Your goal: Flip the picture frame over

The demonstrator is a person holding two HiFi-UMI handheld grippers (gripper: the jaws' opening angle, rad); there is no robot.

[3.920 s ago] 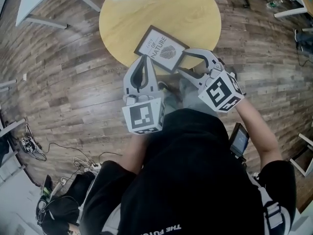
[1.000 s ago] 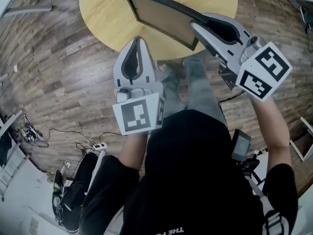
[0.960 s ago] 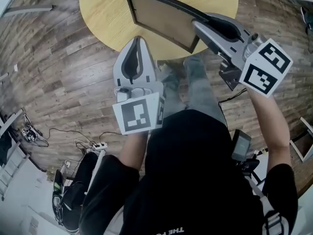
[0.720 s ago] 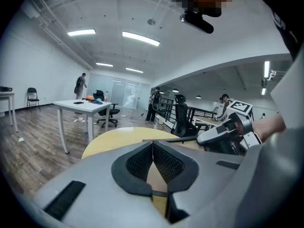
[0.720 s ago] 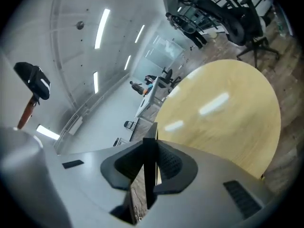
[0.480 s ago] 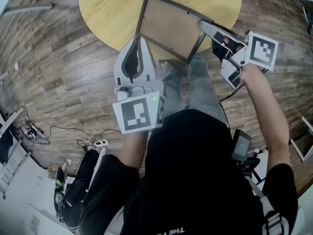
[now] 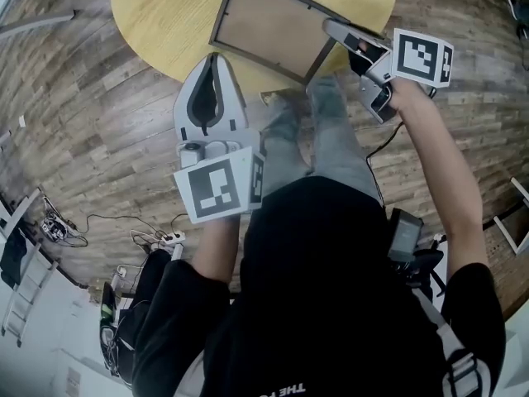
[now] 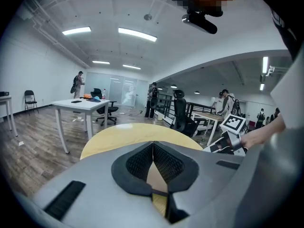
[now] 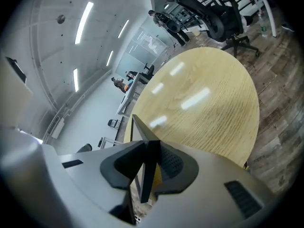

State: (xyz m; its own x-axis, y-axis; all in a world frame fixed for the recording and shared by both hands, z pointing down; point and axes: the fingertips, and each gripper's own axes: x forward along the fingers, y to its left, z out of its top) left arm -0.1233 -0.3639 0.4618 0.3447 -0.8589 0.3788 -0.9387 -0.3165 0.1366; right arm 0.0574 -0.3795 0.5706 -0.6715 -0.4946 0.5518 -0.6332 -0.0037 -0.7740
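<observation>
The picture frame (image 7: 269,27) has a dark border and shows its brown backing upward, lying low over the round yellow table (image 7: 157,15). My right gripper (image 7: 332,31) is shut on the frame's right-hand near corner. In the right gripper view the frame's dark edge (image 9: 148,175) runs between the pads of the right gripper (image 9: 151,146), with the table (image 9: 209,103) beyond. My left gripper (image 7: 212,58) hovers at the table's near edge, shut with nothing in it. The left gripper (image 8: 153,145) shows its pads meeting, above the table (image 8: 123,134).
The person's legs (image 7: 322,131) stand right at the table's near edge on the wooden floor. Cables and a power strip (image 7: 165,240) lie at lower left. A white desk (image 8: 80,106), office chairs and several people are far behind the table.
The right gripper has come down and rolled, turning the frame from steeply tilted in the air to nearly flat, backing up, over the table. The left gripper has stayed put.
</observation>
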